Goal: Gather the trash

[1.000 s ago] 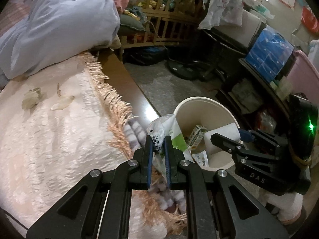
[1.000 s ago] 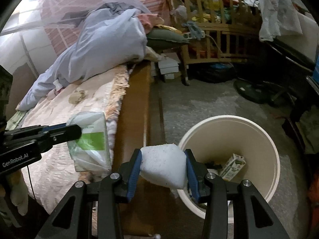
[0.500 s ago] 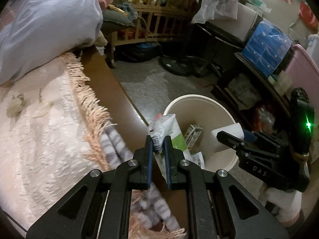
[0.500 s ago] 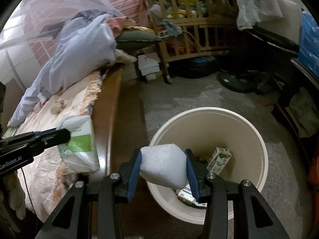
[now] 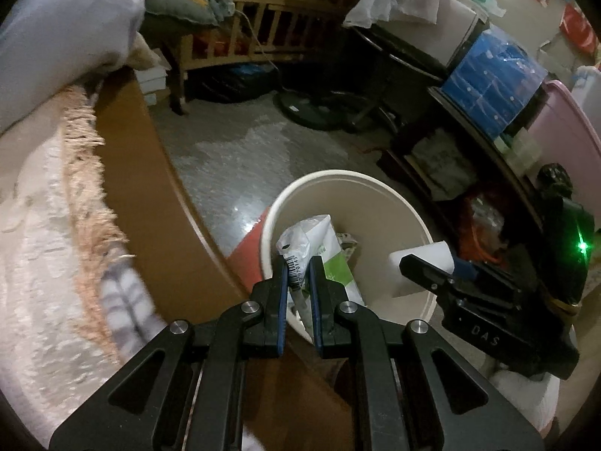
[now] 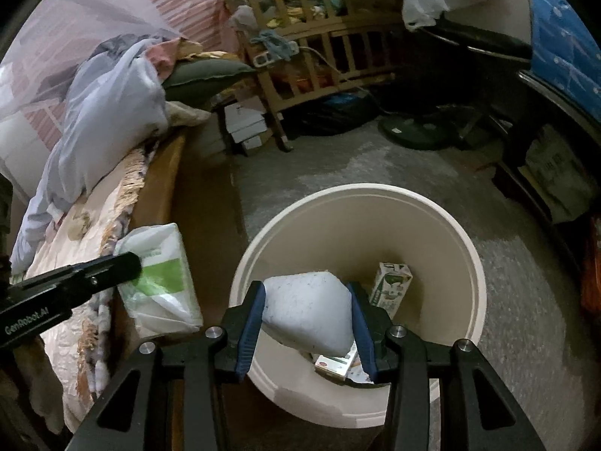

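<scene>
Hanging over the cream bin (image 6: pixel 465 248), the left hand-held gripper (image 5: pixel 298 267) pinches a green-and-white wrapper (image 5: pixel 319 248); the right hand-held gripper (image 6: pixel 308 314) clamps a white foam block (image 6: pixel 308 308).

Left tool (image 5: pixel 299 271) angled downward, fingers nearly together, clamped on thin packaging. Right tool (image 6: pixel 307 310) angled downward beside it, fingers set wider, pressing a white block between them.

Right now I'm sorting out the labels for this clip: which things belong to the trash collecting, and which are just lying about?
Part of the job:
- left gripper shut on the green-and-white plastic packet
- right gripper shut on the white foam block
- cream bin with small cartons inside

Just lying about:
- bedding
- wooden crib
- blue crate
</scene>
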